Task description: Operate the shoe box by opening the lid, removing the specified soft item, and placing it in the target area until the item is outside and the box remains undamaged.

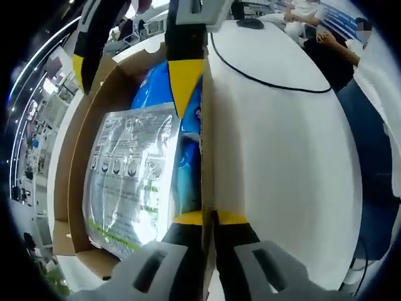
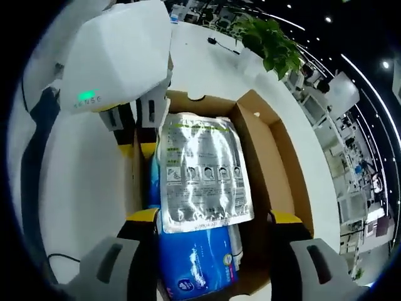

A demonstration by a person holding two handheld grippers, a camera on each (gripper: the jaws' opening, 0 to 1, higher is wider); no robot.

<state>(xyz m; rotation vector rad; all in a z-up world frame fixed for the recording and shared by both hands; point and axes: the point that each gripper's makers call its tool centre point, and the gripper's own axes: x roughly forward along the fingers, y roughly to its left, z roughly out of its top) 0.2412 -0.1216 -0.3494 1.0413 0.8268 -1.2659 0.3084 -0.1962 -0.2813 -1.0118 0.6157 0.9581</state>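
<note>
- My left gripper (image 1: 208,216) has its jaws pinched shut on the box (image 2: 276,150) side wall, I judge to steady it while the other hand reaches in.
- My right gripper (image 2: 213,219) hangs over the open box with jaws spread wide, one at each side of the contents, holding nothing.
- The silver pouch (image 2: 202,169) lies flat inside on a blue pack (image 2: 194,263); which is the soft item I can't say for sure.
- The white desk (image 1: 282,163) carries a black cable (image 1: 263,78); a plant (image 2: 269,37) stands beyond, and people sit at the far edge.
</note>
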